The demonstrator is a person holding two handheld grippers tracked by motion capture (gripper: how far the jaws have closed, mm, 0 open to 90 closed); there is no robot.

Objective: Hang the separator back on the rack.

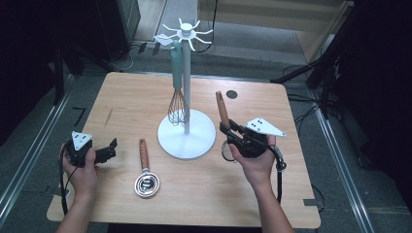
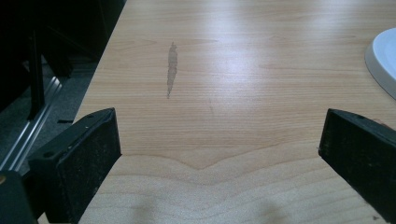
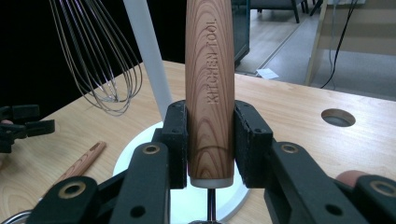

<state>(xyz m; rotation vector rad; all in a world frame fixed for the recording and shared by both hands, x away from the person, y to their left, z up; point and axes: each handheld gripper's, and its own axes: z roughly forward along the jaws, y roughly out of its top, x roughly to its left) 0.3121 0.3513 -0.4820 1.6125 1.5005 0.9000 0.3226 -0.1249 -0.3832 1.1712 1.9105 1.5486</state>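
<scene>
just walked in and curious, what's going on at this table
A person holds a gripper in each hand. The right gripper is shut on a wooden-handled tool, handle pointing up, beside the white rack. A whisk already hangs from one of the rack's hooks. A second wooden-handled utensil lies flat on the table, left of the rack's base. The left gripper is open, with nothing between its jaws, low over the table near its left edge.

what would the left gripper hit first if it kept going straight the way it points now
Probably nothing on the tabletop: the left gripper, jaws open, looks along bare wood with a dark smear. The rack's white base sits off to one side, likely just outside that line, though depth is hard to judge.
</scene>
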